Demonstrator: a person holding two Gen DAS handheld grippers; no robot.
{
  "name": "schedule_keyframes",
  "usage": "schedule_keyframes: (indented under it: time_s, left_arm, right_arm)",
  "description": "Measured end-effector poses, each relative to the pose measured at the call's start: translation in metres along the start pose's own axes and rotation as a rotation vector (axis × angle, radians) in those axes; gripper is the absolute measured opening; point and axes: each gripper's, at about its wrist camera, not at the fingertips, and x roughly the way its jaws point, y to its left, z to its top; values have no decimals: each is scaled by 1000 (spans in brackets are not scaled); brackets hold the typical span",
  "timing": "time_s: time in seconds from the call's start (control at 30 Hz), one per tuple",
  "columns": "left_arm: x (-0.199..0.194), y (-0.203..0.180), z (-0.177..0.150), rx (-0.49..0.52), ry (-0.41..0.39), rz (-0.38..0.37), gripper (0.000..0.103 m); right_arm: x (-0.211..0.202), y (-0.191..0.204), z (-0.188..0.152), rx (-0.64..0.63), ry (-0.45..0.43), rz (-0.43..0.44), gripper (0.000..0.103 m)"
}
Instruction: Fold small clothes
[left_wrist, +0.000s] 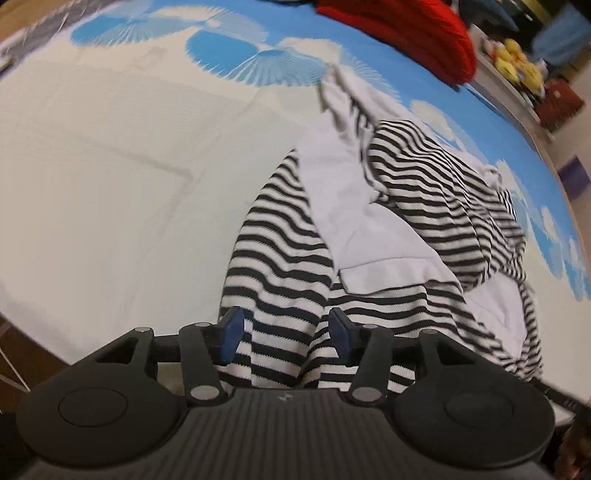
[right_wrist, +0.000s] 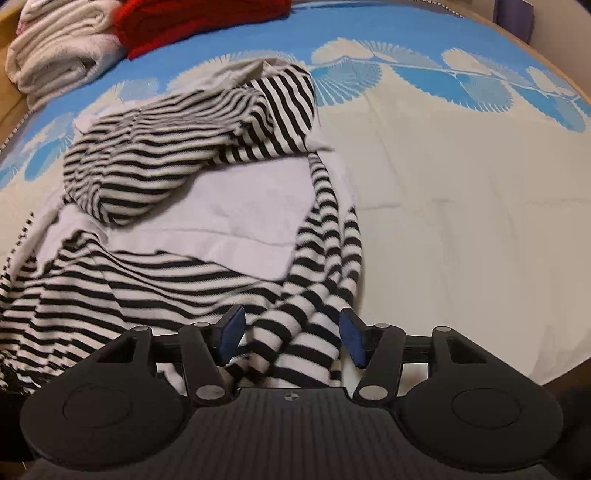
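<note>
- Left gripper (left_wrist: 286, 334): blue pads apart, striped top (left_wrist: 280, 266) bunched between them, lying on the blue-and-white sheet (left_wrist: 110, 155).
- Right gripper (right_wrist: 291, 338): pads apart, striped sleeve (right_wrist: 325, 251) between them.
- No words can be read.

Light: bright, even, soft indoor light; no glare.
Shadows: faint, only in the folds of the striped garment (left_wrist: 280, 266).
Blur: slight motion smear on the stripes and the bedspread (right_wrist: 461, 192) pattern (worse toward the far edges).
Distortion: strong fisheye bowing; dark corners.
</note>
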Motion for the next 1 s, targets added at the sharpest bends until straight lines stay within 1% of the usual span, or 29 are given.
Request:
schedule_keyframes:
  time_s: [0.07, 0.13, 0.23, 0.3, 0.4, 0.57, 0.8, 1.0]
  left_arm:
    - [3, 6, 0, -37, 24, -2, 57]
    - [7, 8, -1, -47, 47, 5, 57]
    - [13, 8, -4, -33, 76, 53, 61]
    - [16, 9, -5, -36, 90, 69, 63]
    - [20, 9, -7, -34, 107, 72, 65]
    - [27, 3, -14, 9, 147, 78, 68]
    - [28, 8, -15, -4, 152, 89, 68]
    - [30, 5, -15, 6, 149, 92, 68]
  right_arm:
    - [1, -4, -1, 11, 7, -7, 59]
    - [1, -9, -2, 33, 15, -5, 60]
    - [2, -13, -5, 50, 30, 0, 61]
    - [2, -14, -5, 49, 37, 2, 61]
    - [4, -16, -7, 52, 55, 7, 61]
    - [10, -14, -9, 41, 86, -3, 61]
    - [11, -11, -9, 26, 96, -2, 61]
    - [11, -13, -9, 36, 90, -1, 61]
